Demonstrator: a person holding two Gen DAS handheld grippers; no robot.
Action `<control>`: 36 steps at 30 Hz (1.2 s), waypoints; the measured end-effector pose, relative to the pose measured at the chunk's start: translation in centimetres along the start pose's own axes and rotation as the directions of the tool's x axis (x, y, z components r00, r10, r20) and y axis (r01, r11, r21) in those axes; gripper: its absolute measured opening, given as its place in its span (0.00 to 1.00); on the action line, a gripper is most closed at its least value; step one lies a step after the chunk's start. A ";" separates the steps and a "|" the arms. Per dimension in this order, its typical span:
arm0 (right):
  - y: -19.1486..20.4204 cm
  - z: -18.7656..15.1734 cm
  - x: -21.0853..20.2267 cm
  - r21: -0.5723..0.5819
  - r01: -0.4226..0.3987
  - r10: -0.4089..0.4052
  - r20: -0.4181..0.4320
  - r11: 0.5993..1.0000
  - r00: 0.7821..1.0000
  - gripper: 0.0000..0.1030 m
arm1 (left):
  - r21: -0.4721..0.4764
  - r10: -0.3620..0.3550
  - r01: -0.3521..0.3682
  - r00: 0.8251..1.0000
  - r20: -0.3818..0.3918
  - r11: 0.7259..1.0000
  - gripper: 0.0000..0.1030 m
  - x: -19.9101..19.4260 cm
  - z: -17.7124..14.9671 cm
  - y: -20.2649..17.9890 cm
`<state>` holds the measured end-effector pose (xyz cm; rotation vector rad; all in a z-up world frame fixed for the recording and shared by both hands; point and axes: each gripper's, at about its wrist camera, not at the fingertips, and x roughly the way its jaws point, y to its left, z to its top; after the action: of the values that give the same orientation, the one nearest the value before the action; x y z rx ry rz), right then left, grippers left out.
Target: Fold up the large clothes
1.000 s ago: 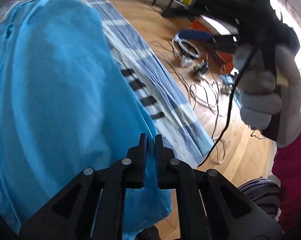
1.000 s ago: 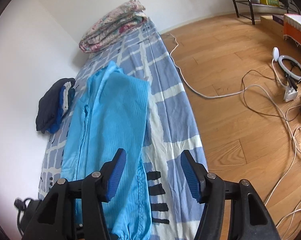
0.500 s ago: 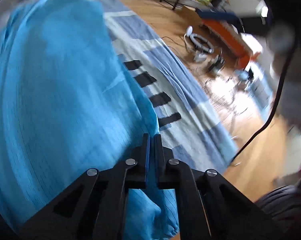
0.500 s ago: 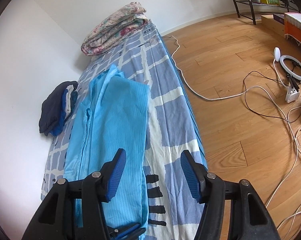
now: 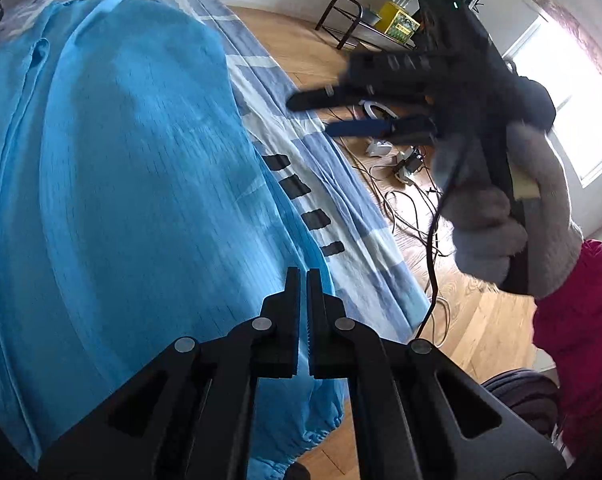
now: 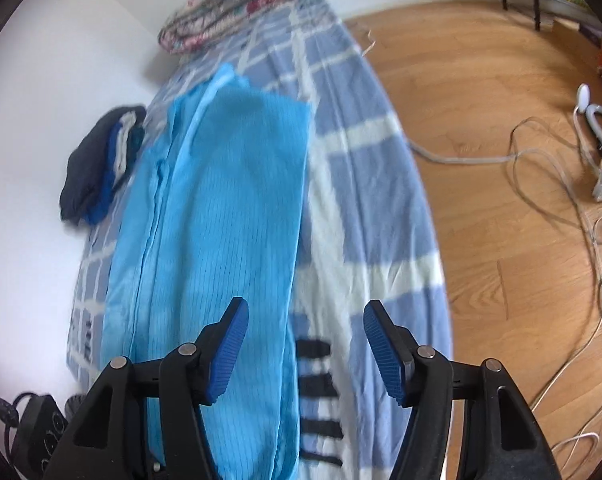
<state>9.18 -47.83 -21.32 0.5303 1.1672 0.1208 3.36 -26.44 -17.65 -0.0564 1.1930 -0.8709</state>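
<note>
A long bright blue garment (image 5: 121,200) lies lengthwise on a bed with a blue and white checked sheet (image 5: 353,216). My left gripper (image 5: 304,276) is shut just above the garment's right edge near its foot end; I see no cloth pinched between the pads. In the right wrist view the same garment (image 6: 229,216) runs away from me over the sheet (image 6: 373,200). My right gripper (image 6: 305,312) stands open above the garment's right edge, with nothing between its fingers. It also shows in the left wrist view as the right gripper (image 5: 337,114), held by a grey-gloved hand (image 5: 497,216).
A folded floral blanket (image 6: 237,4) lies at the bed's far end, and a dark pile of clothes (image 6: 97,160) sits by the wall. Cables (image 6: 541,168) and a ring light (image 6: 597,120) lie on the wooden floor right of the bed. A metal rack (image 5: 361,20) stands far back.
The left jaws have gone from slightly apart to fully shut. The right gripper has come down closer to the bed, and its fingers now reach over the sheet in the left wrist view.
</note>
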 end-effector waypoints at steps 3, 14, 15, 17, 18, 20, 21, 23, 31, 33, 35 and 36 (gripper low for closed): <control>-0.7 -3.1 0.7 0.019 -0.040 0.042 -0.111 0.999 0.993 0.57 | -0.016 0.005 -0.005 1.000 0.011 1.000 0.00 -0.6 -0.5 0.2; -0.8 -6.8 3.0 0.080 -0.151 0.165 -0.221 0.985 0.961 0.14 | 0.021 0.014 -0.013 0.999 -0.041 1.000 0.40 1.4 -1.8 -1.0; -0.5 -6.8 3.2 0.080 -0.152 0.167 -0.223 0.985 0.961 0.03 | 0.031 0.020 -0.019 0.999 -0.044 0.999 0.41 1.7 -1.6 -1.4; 0.2 -6.8 3.1 0.051 -0.134 0.142 -0.211 0.990 0.967 0.00 | 0.042 0.038 -0.037 0.998 -0.043 0.998 0.47 1.9 -1.5 -1.9; 0.6 -6.8 2.9 0.037 -0.137 0.142 -0.204 0.990 0.969 0.00 | 0.042 0.050 -0.048 0.998 -0.045 0.998 0.52 2.1 -1.5 -2.0; 1.3 -6.6 2.4 0.031 -0.152 0.156 -0.179 0.988 0.971 0.00 | 0.034 0.073 -0.072 0.996 -0.045 0.997 0.52 2.6 -1.3 -2.1; 1.5 -6.5 2.1 0.037 -0.162 0.166 -0.169 0.986 0.972 0.00 | 0.025 0.086 -0.085 0.995 -0.050 0.996 0.52 3.0 -1.2 -2.0; 1.8 -6.4 1.8 0.047 -0.180 0.185 -0.155 0.983 0.970 0.00 | 0.008 0.093 -0.093 0.994 -0.057 0.996 0.52 3.5 -1.2 -1.7; 3.0 -5.8 1.8 0.013 -0.208 0.207 -0.152 0.978 0.966 0.00 | -0.060 0.052 -0.055 0.998 -0.036 0.997 0.03 3.7 -0.5 0.6; 3.5 -5.6 1.5 -0.026 -0.243 0.237 -0.148 0.970 0.960 0.04 | -0.101 0.003 -0.005 1.000 -0.021 0.995 0.03 2.8 -0.4 1.5; 3.8 -5.0 1.0 -0.063 -0.227 0.219 -0.115 0.972 0.969 0.29 | -0.145 -0.047 0.047 0.999 -0.001 0.988 0.03 1.7 -0.1 2.2; 3.7 -4.5 0.7 -0.070 -0.210 0.204 -0.085 0.975 0.975 0.48 | -0.152 -0.066 0.068 0.998 0.013 0.986 0.03 0.9 0.0 2.4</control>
<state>6.05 -42.85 -21.53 0.5808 1.1754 0.3688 4.81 -25.33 -19.44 -0.2251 1.2546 -0.8359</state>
